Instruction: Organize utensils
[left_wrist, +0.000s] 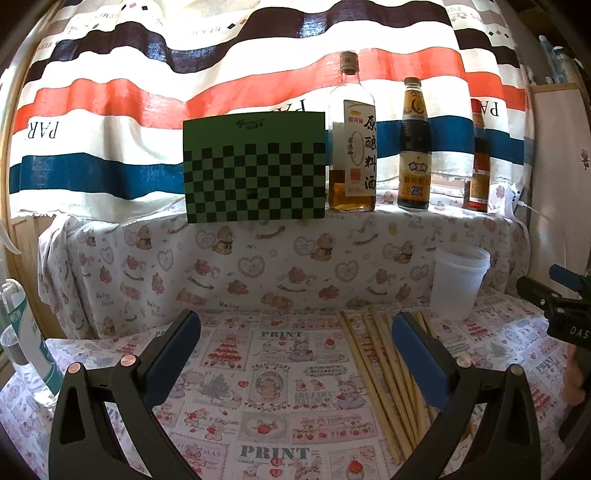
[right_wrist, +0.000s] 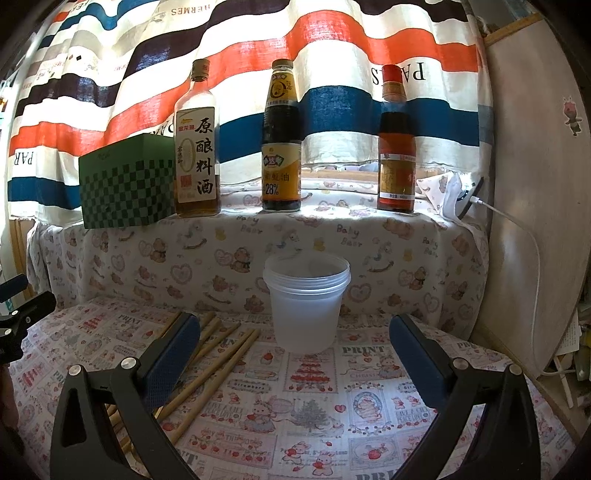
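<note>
Two grippers are in my hands, and both are wide open with nothing between the blue pads. The left gripper (left_wrist: 295, 354) hangs above the printed cloth of the desk (left_wrist: 266, 369), and the right gripper (right_wrist: 295, 354) hangs in front of one translucent white plastic cup (right_wrist: 306, 302). The cup stands upright near the back edge of the desk, toward the right side.

The thin bamboo chopsticks (left_wrist: 384, 376) lie flat on the cloth just left of the cup, with their far ends close to its base. I count about eight sticks, but I cannot be exact, because the finger of the left gripper covers part of the bundle in the left view and the finger of the right gripper covers part in the right view. They are spread a little like a fan.

On the raised ledge behind the desk I see three bottles: one clear glass bottle with amber liquid (right_wrist: 197, 147), one dark sauce bottle with a yellow label (right_wrist: 281, 144), and one bottle with a red cap (right_wrist: 397, 147). One green checkered box (left_wrist: 255, 166) stands left of them. At the left edge of the left view, one clear plastic bottle (left_wrist: 26, 343) is cut off.
</note>
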